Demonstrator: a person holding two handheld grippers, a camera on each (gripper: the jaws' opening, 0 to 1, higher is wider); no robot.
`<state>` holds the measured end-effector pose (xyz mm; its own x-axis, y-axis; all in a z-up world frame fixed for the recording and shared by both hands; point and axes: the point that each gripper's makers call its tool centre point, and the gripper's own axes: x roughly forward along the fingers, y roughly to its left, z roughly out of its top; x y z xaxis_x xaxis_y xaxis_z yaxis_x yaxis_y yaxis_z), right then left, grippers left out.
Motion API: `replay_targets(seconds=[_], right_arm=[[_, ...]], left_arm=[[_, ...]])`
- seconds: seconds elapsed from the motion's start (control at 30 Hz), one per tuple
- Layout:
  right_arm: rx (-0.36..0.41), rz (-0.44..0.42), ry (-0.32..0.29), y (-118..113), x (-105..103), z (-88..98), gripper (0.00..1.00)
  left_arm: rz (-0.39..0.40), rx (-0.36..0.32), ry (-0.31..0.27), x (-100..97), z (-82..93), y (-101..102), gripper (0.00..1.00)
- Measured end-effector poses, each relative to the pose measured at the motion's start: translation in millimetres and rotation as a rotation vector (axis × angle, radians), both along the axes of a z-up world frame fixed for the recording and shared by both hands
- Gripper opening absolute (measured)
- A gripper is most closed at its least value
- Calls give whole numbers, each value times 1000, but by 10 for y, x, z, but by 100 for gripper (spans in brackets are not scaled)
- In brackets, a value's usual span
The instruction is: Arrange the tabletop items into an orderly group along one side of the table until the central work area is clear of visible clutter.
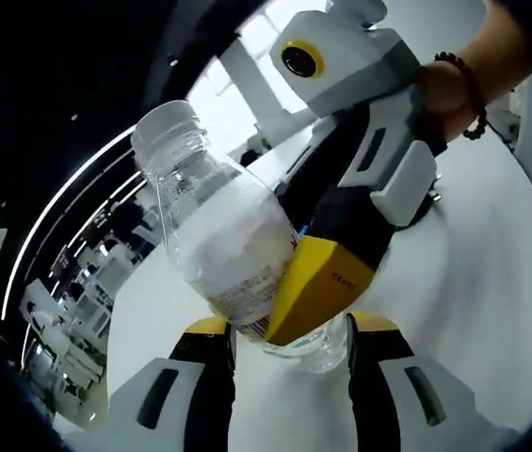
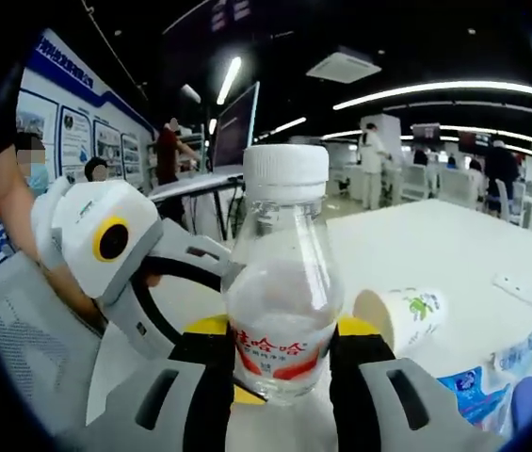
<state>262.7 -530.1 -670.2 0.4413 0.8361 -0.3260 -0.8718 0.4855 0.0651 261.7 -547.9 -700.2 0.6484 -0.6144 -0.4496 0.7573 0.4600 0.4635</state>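
My white bench (image 2: 435,254) spreads under everything. Both my left gripper (image 1: 289,344) and right gripper (image 2: 280,363) are clamped on the clear water bottle (image 2: 280,301), held above the bench; its red label lettering is unreadable. A paper cup (image 2: 399,315) lies tipped beside blue packets (image 2: 491,381).

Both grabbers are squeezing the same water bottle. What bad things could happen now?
1. Both the left gripper and the right gripper clamp the same clear bottle. If the hands pull different ways, the thin plastic could crush or slip out.

2. A paper cup lies on its side on the white table, close to the bottle. Swinging the bottle low might knock it rolling.

3. A blue-printed packet lies nearby and could get pushed toward the table's middle.
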Motion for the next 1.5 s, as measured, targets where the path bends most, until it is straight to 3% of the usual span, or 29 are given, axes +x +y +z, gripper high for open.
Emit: replay_targets(seconds=[0.3,0.43,0.8,0.87,1.13,1.37,1.5], right_arm=[[-44,-11,-12,9,-46,-13,35],[-56,-19,-14,5,-52,-23,35],[-35,-68,27,-2,-17,-14,38],[-9,-72,99,-2,-42,-46,44],[178,-130,171,-95,75,239,68],[212,-155,157,-276,74,445,89],[221,-182,136,-420,32,554,97]], left_arm=[[-19,14,-5,-27,-42,18,45],[-30,54,-9,-54,-103,28,45],[32,-40,93,-69,-132,69,42],[47,-79,114,-73,-115,84,42],[101,-227,172,-89,3,118,57],[120,-324,218,-119,101,70,78],[138,-368,243,-120,173,54,88]])
